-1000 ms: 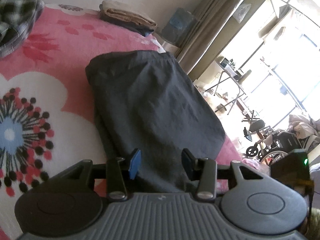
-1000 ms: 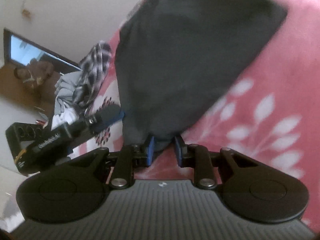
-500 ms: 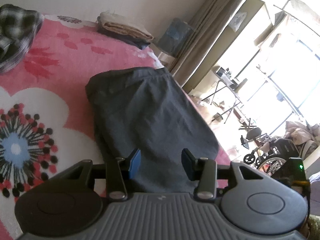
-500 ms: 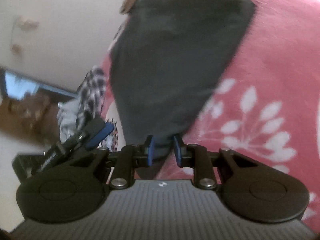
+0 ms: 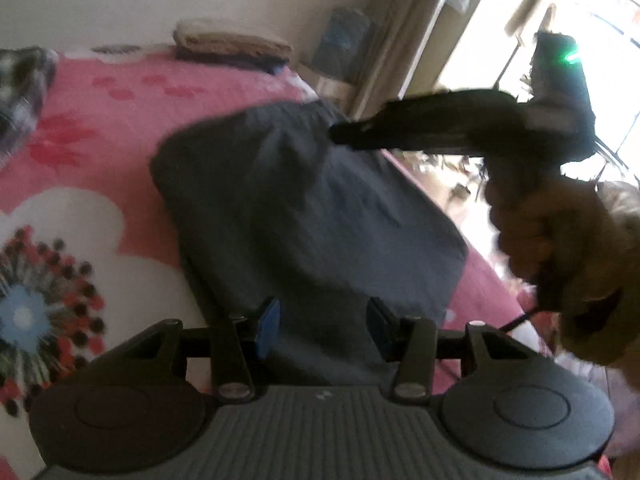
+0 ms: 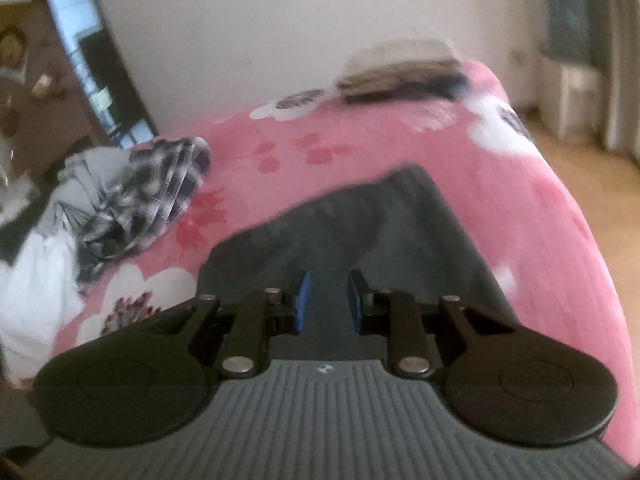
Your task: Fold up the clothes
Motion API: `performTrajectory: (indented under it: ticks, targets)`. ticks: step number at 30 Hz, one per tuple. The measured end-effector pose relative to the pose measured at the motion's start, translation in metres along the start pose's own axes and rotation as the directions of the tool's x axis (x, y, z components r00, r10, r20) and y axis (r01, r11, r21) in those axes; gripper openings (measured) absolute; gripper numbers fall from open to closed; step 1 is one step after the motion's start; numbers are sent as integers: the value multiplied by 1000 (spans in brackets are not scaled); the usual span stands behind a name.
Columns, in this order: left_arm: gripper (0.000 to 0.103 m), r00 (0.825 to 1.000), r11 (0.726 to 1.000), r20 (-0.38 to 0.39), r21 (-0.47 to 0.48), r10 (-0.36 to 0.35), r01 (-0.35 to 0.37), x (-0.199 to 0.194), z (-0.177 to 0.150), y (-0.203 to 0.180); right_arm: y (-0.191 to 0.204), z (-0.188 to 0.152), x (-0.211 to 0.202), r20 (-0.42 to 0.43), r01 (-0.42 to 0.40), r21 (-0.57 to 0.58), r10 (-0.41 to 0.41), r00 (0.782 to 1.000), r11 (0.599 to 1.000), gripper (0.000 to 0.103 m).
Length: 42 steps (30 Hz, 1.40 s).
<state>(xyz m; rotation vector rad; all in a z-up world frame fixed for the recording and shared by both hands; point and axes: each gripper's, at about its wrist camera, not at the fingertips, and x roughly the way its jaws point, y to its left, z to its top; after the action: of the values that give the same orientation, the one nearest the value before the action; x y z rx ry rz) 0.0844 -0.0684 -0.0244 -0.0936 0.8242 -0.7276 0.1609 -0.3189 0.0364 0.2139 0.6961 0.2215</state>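
A dark grey garment [image 5: 304, 216] lies on the pink flowered bedspread [image 5: 100, 120]. My left gripper [image 5: 324, 324] hovers over its near end. Its jaws are opening, and the cloth lies below the blue pads [image 5: 269, 322] without being pinched. In the left wrist view my right gripper [image 5: 338, 134] comes in from the right, held by a hand [image 5: 560, 232]. It is shut on a raised fold of the garment's far part. In the right wrist view that gripper [image 6: 326, 304] has dark cloth [image 6: 360, 232] drawn up between its narrow pads.
A crumpled plaid garment [image 6: 148, 192] lies at the left of the bed, and a folded stack [image 6: 400, 68] sits by the far wall. The bed's edge drops to a wooden floor [image 6: 600, 184] on the right. A curtain [image 5: 400, 32] and bright window stand beyond.
My right gripper has risen and rolled upright, lifting a fold of the dark garment and entering the left wrist view. The left jaws stand slightly wider.
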Motion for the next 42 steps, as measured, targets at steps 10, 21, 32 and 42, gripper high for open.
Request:
performTrajectory:
  ticks: [10, 21, 32, 42]
  targets:
    - [56, 988, 991, 89, 41, 123, -127, 41, 44, 25, -2, 2, 49, 11, 36, -19, -36, 999, 999, 21]
    - [56, 981, 984, 130, -119, 146, -131, 64, 60, 58, -38, 24, 79, 20, 48, 98, -50, 999, 994, 21]
    - [59, 971, 951, 98, -246, 217, -188, 62, 69, 77, -53, 31, 98, 10, -17, 251, 15, 1000, 968, 22]
    - [69, 970, 962, 110, -198, 215, -190, -3, 57, 50, -24, 21, 4, 124, -46, 293, 10, 992, 955, 33]
